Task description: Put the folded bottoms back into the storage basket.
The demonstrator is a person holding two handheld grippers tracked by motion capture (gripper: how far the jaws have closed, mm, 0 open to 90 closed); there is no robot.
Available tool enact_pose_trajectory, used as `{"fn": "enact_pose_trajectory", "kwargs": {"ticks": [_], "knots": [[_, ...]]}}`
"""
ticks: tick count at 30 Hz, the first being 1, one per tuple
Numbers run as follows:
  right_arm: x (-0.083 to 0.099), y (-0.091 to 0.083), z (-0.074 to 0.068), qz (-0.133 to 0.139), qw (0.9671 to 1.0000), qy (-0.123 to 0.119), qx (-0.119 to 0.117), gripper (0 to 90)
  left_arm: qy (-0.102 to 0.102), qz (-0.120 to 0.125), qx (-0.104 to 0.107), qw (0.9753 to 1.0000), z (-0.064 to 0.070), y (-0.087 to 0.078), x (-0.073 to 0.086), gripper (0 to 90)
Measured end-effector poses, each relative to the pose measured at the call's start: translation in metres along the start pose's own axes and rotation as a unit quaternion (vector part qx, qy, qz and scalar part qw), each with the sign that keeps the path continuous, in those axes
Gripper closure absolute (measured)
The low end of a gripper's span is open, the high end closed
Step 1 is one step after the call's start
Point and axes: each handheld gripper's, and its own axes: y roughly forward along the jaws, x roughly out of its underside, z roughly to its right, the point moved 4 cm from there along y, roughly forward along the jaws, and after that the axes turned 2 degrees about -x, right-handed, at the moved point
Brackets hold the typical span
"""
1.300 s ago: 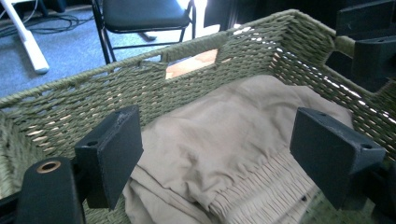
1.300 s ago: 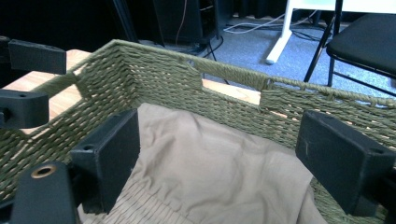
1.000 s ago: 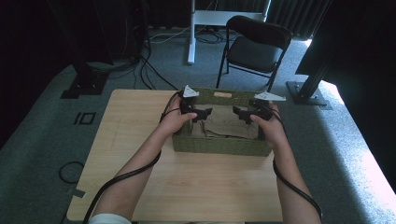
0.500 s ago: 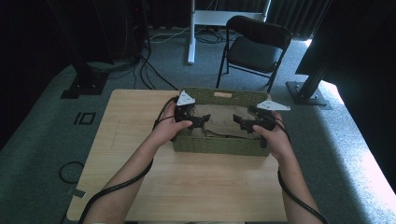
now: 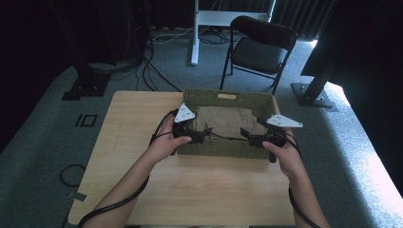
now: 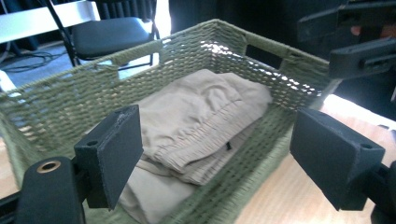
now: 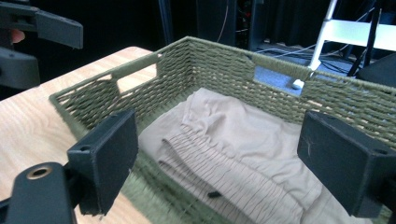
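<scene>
Two grippers held wide apart at the near rim of the green woven basket (image 5: 228, 148), left gripper (image 5: 202, 135) at its left corner, right gripper (image 5: 247, 136) at its right corner, folded beige cloth (image 5: 223, 122) laid inside, bare worktop (image 5: 209, 190) left open in front.

Folded beige garment (image 5: 223, 122) lies inside green woven basket (image 5: 228, 148)

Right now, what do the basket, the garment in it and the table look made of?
Basket: green woven cord or rope, matte; the plaited rows show. Garment: beige soft cloth, matte; folds and a gathered waistband. Table: pale wood or wood-look laminate; grain lines, smooth.
</scene>
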Motion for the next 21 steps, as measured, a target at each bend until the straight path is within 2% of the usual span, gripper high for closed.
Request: {"fn": "enact_pose_trajectory", "kwargs": {"ticks": [9, 12, 21], "knots": [[0.018, -0.010, -0.012, 0.003, 1.0000, 0.000, -0.009, 12.2, 0.002, -0.009, 0.010, 0.9999, 0.011, -0.006, 0.024, 18.2], [0.026, -0.015, -0.018, 0.006, 0.9999, 0.001, -0.015, 12.2, 0.000, -0.011, 0.020, 0.9997, 0.017, -0.010, 0.034, 18.2], [0.052, -0.020, -0.031, -0.007, 0.9996, -0.011, -0.025, 12.2, 0.006, -0.024, 0.029, 0.9993, 0.029, -0.015, 0.056, 18.2]]}}
